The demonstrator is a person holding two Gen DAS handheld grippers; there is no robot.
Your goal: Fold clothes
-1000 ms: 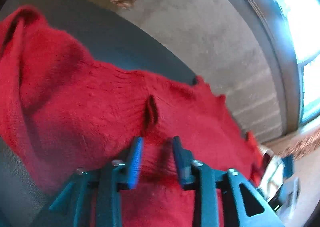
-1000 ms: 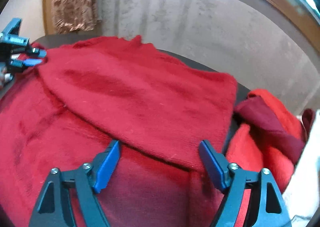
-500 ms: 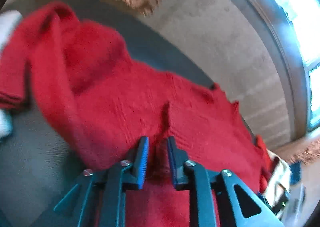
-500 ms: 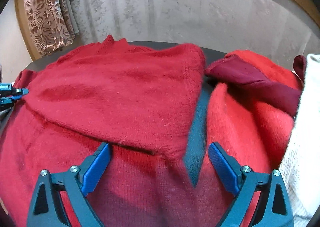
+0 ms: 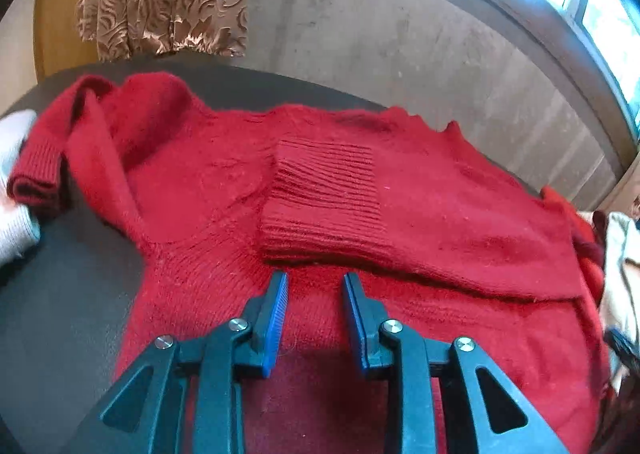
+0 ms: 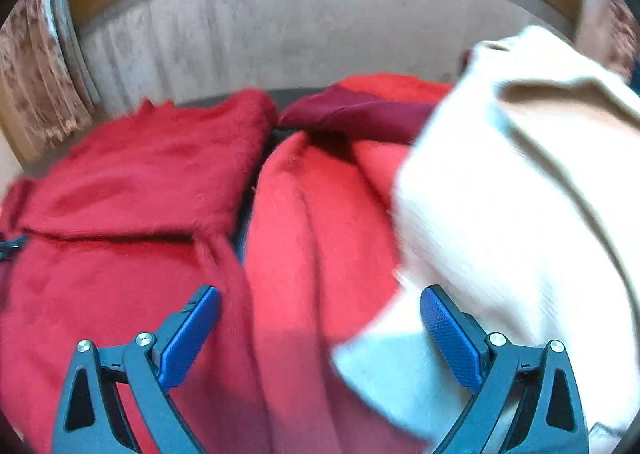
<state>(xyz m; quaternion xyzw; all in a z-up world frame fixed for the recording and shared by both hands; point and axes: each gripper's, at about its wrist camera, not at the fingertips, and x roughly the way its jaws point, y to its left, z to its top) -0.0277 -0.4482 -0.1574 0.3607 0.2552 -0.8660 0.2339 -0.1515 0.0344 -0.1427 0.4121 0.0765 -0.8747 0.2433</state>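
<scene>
While the right view is too blurry for any labels, the red sweater [image 5: 400, 214] lies on the dark table [image 5: 60, 294], left gripper [image 5: 314, 318] opening over it, right gripper [image 6: 320, 330] spread wide, both empty.

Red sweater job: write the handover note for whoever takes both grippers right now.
Left gripper: jaws opening, nothing between them, above the red sweater near its hem.
Right gripper: wide open, empty, over the bright red garment and the cream garment piled beside the sweater.
Sweater lies on the dark table. One sleeve is folded across the body, its ribbed cuff resting mid-chest. The other sleeve is spread out toward the table's edge, not yet folded.
Left to do: fold that sleeve in, fold the body, then handle the piled garments.
</scene>
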